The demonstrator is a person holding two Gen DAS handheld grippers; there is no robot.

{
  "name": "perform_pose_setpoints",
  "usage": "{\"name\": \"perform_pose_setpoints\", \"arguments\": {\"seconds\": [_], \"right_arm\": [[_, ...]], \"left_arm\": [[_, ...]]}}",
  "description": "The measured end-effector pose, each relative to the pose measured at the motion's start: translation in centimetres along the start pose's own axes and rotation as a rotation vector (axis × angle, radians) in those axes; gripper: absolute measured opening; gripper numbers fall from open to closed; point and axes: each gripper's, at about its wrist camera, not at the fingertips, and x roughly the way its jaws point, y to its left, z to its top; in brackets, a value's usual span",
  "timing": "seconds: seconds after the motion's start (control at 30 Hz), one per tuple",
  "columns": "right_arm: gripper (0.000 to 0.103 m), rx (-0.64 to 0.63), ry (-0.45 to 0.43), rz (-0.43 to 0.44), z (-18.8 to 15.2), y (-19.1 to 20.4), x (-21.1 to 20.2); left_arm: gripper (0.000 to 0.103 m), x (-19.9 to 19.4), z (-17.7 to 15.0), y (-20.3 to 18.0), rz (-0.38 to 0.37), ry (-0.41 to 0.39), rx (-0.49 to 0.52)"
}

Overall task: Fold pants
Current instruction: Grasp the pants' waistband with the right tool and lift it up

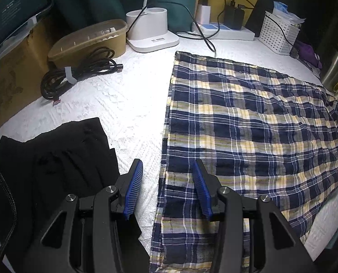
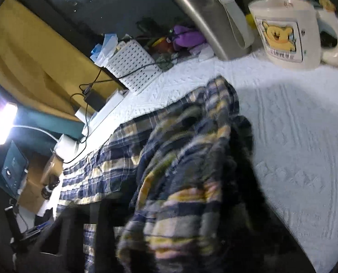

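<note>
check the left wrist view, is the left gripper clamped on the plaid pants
No, the left gripper is open, its blue pads apart above the plaid pants edge.

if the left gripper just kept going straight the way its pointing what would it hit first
Most likely the plaid pants. The left gripper is open and straddles their left edge, with the right finger over the cloth and the left over the white cover. Depth is unclear; if it clears those, the white lamp base stands farther on.
</note>
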Motion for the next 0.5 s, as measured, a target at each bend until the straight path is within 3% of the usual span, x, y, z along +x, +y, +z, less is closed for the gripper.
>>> {"name": "perform_pose_setpoints", "arguments": {"seconds": [0.1, 0.5], "right_arm": [[0.016, -0.015, -0.010, 0.034, -0.1, 0.0, -0.5], [0.011, -0.033, -0.100, -0.047, -0.1, -2.3, -4.7]], "left_arm": [[0.045, -0.4, 0.1, -0.1, 0.000, -0.008, 0.005], [0.045, -1.6, 0.2, -0.6, -0.032, -0.031, 0.037]]}}
